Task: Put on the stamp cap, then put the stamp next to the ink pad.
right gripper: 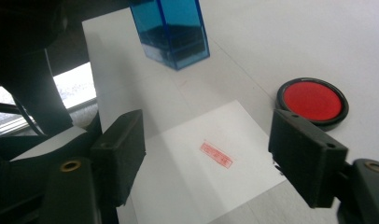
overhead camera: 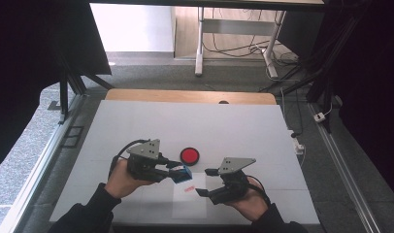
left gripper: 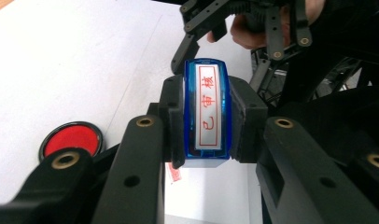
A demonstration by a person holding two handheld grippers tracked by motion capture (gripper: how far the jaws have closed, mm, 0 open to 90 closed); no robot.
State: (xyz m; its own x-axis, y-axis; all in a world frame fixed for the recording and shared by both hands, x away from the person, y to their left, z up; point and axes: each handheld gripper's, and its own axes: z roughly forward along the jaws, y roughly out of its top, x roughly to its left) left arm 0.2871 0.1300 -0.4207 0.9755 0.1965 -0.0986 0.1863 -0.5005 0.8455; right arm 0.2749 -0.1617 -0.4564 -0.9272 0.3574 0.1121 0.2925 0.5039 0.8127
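Stamp: clamped in left gripper, held above paper. Right gripper: jaws apart, empty, straddling red imprint; ink pad beyond.

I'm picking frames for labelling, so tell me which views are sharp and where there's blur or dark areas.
Left gripper view: the blue stamp is sharp, its red characters readable, near jaws soft. Right gripper view: the red mark on the paper is blurry. High view: evenly lit table, dark side edges.

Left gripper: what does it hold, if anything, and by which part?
The left gripper clamps the blue stamp across its two long sides, its lettered face toward the camera. The right gripper holds nothing.
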